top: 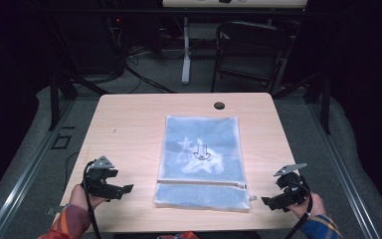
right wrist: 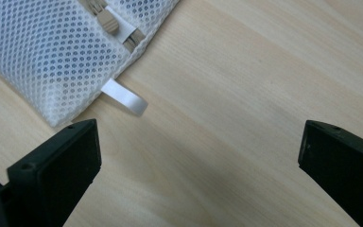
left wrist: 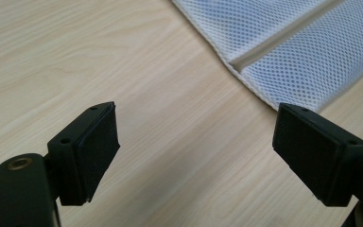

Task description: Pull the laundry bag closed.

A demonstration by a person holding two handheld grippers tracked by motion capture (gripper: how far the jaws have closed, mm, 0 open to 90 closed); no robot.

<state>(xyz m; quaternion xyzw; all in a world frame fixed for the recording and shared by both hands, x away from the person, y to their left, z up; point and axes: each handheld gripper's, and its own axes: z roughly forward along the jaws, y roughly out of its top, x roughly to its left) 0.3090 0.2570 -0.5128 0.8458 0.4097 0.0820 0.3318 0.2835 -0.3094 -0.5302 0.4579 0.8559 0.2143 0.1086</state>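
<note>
Both grippers, left & right, gape empty. Mesh laundry bag looks soft, floppy; prob. pinch its zipper pull or white tab.

Black folding chair beyond wooden table; white desk leg, floor cables.

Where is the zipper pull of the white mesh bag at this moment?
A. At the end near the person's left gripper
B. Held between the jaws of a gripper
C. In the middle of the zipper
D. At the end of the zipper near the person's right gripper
D: the right gripper view shows the tan zipper pull at the mesh bag edge just beyond the open right gripper.
</note>
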